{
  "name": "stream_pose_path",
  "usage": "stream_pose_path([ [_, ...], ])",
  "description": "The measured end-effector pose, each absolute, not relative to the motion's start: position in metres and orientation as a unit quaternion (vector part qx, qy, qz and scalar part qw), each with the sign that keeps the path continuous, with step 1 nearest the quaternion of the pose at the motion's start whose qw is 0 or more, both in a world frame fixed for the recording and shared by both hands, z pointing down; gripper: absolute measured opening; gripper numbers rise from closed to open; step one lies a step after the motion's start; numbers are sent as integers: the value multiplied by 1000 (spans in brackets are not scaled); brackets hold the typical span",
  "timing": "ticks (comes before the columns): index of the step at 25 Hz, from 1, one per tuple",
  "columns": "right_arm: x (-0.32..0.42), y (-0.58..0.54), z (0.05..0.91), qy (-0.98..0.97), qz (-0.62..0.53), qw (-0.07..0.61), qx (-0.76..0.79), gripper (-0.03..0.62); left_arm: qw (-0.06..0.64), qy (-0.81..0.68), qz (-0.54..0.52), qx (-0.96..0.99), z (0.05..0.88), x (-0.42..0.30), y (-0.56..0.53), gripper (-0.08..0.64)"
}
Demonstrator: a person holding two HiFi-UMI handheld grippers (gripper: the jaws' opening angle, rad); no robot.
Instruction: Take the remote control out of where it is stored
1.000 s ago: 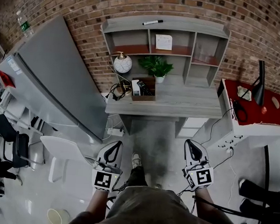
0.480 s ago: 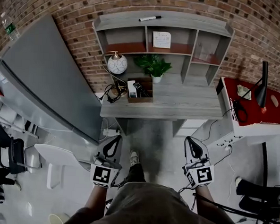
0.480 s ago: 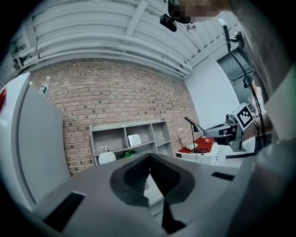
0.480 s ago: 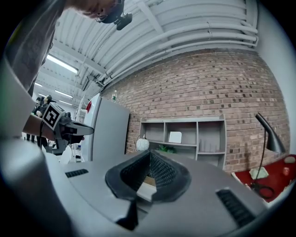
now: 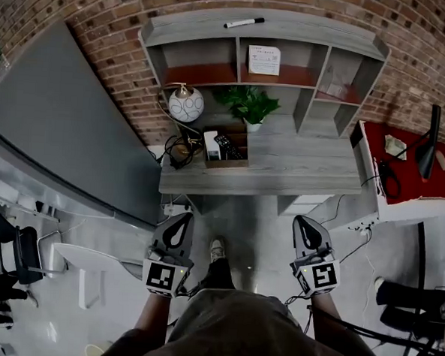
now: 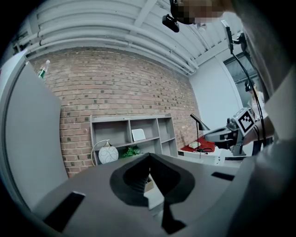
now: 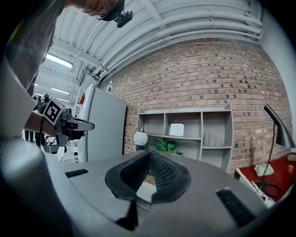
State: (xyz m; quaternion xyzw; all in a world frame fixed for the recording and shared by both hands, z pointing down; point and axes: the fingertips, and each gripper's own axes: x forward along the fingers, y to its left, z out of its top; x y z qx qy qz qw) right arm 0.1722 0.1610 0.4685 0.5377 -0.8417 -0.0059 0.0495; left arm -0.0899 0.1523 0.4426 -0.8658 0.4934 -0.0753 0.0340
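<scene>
text: none legible | shelf card [image 5: 263,59]: print too small to read

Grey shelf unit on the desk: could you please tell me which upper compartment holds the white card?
The middle upper compartment, where the white card stands against the back; the left upper compartment beside it is bare.

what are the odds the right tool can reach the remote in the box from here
Probably not yet: the right tool hangs shut, well short of the desk; the remote lies in the open box, nothing blocking it.
</scene>
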Motion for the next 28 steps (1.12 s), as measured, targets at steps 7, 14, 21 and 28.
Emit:
stream_pose_path([
  [7, 139, 106, 479, -840, 10, 60, 540, 14, 34, 482, -87, -871, 445, -117, 97, 11],
  [14, 100, 60, 477, -845, 24, 64, 530, 14, 15, 473, -86, -877, 450, -147, 42, 11],
  [21, 75, 19, 483, -844, 23, 87, 529, 14, 11, 458, -69, -886, 447, -167, -10, 11],
  [28, 42, -6, 487, -855, 15, 114, 505, 14, 9, 430, -54, -901, 445, -173, -51, 11],
])
